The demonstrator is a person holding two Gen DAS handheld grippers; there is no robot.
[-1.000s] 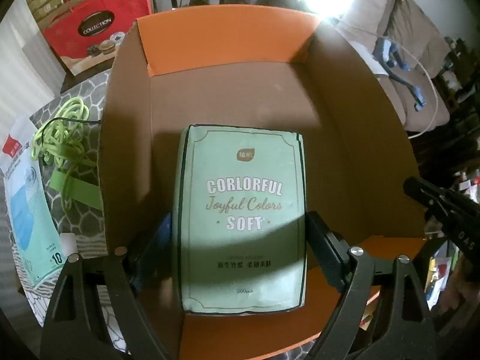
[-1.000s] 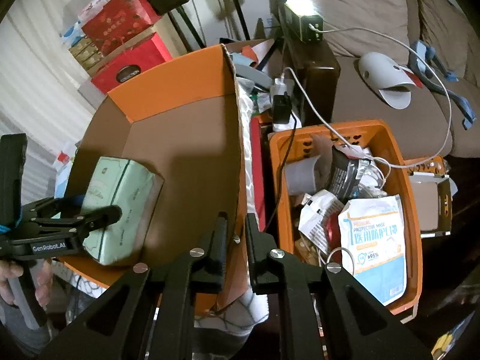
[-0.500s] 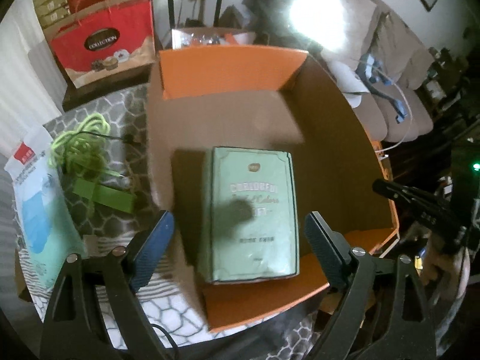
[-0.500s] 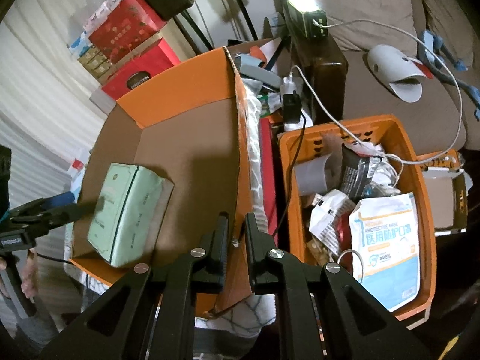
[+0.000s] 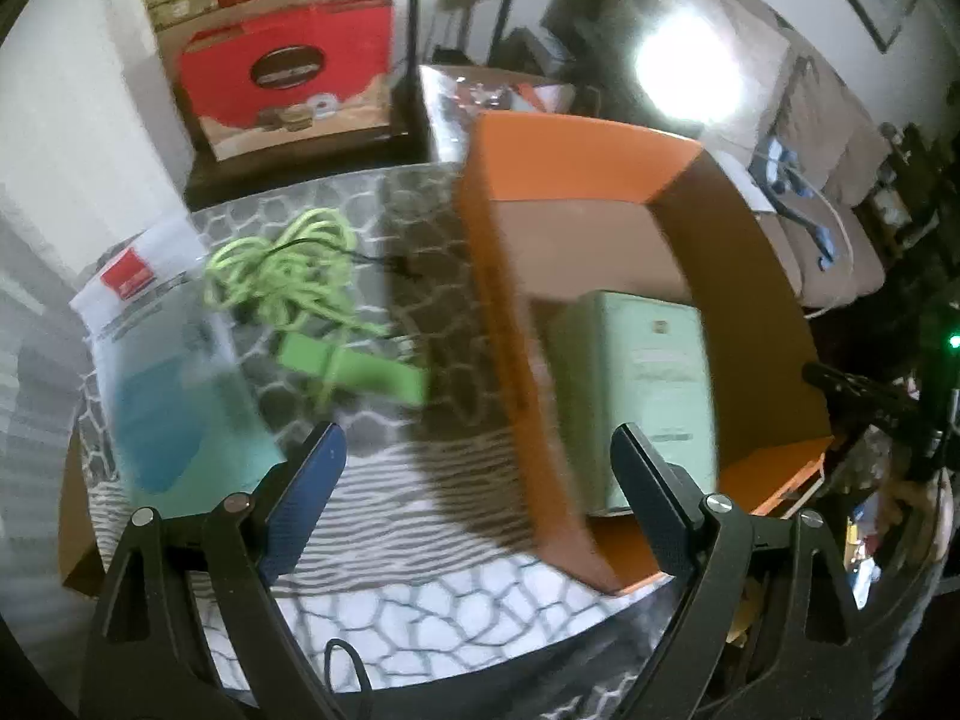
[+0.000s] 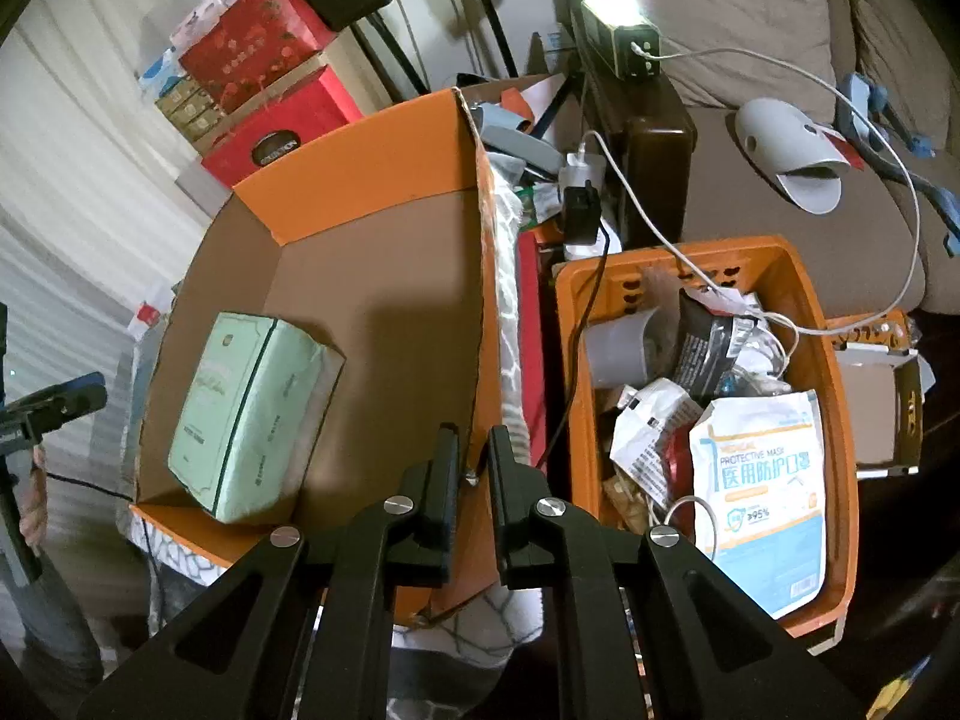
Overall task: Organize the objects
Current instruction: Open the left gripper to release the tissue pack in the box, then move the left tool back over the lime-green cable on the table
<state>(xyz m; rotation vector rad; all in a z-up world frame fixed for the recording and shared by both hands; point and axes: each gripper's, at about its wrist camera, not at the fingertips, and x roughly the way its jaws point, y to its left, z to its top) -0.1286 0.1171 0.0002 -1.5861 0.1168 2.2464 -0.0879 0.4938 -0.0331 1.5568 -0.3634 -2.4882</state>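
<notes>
Tissue pack, pale green soft plastic (image 6: 249,414), lies in orange cardboard box (image 6: 360,156): light, squashy, grab across width. Left gripper (image 5: 474,498) apart, empty; right gripper (image 6: 473,468) clamped on box wall.

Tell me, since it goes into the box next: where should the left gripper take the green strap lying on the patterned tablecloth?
Probably the flat green strap itself, across its narrow width, coming from above: it lies flat on the patterned tablecloth, clear of the tangled lime-green cord at its far end. The open left gripper spans it easily.
</notes>
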